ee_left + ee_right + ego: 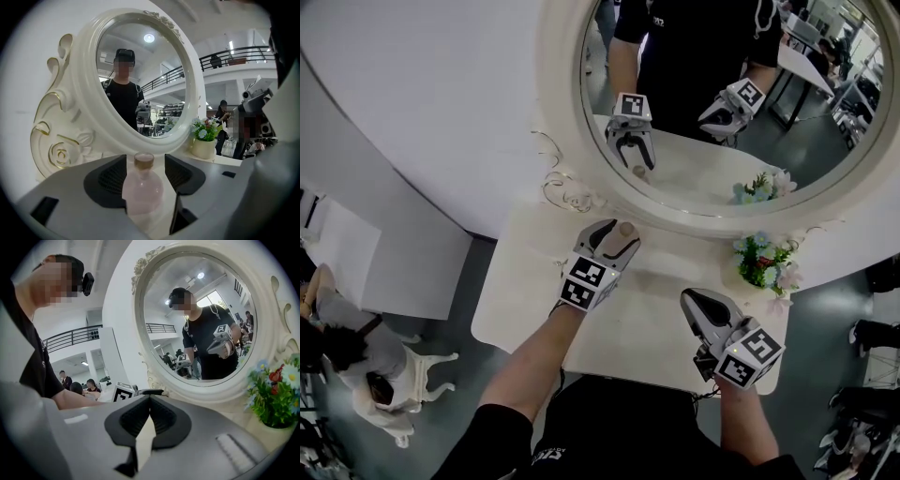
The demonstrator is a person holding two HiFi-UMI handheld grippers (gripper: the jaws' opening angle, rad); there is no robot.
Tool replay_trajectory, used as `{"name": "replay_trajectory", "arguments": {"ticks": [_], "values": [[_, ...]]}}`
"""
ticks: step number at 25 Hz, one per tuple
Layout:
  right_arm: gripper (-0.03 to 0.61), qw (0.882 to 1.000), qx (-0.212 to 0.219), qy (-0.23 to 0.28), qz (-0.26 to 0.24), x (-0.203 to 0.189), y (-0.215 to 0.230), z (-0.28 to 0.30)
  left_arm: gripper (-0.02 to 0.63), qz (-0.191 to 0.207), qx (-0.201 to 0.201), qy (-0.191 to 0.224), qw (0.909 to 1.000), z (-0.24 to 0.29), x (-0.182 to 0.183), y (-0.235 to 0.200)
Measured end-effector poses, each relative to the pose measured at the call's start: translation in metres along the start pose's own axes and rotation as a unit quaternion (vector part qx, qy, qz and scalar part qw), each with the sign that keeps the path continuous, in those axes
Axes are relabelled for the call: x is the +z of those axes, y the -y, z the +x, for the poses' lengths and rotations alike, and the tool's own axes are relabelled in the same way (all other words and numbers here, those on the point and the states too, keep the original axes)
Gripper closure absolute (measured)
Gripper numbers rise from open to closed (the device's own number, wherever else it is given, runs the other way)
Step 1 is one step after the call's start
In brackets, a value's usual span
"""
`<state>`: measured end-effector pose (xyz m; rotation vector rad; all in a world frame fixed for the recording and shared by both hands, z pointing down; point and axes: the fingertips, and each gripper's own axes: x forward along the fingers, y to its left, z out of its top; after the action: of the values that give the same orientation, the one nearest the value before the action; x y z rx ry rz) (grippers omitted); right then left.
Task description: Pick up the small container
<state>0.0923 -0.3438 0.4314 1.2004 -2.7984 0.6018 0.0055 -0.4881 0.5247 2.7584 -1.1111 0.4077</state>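
1. The small container, a round pale-pink bottle with a gold-coloured cap, stands upright on the white table just in front of the mirror, close to the lower rim of its frame.
2. The left gripper is set around it, with the jaws spread wide and one ribbed pad on each side of the bottle. Neither pad appears to press on it, so the bottle rests on the table and is not held.
3. The right gripper hovers further out from the mirror, well apart from the bottle. Its jaws are closed tip to tip with nothing between them.
4. A small pot of flowers stands at the mirror's foot on the right side, clear of both grippers.
5. Judged step: the reach looks finished and the grasp has not been made.
6. The next move calls for closing the left jaws evenly on the round body without tipping the bottle toward the mirror. A straight lift follows. The smooth, curved surface may slip if gripped too high, near the neck.
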Motion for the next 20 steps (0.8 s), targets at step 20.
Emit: {"name": "replay_trajectory", "arguments": {"ticks": [20], "values": [[0.568, 0.999, -0.027, 0.000, 0.017, -0.004, 0.010, -0.011, 0.420, 0.023, -0.012, -0.008, 0.9996, 0.032, -0.013, -0.004]]}}
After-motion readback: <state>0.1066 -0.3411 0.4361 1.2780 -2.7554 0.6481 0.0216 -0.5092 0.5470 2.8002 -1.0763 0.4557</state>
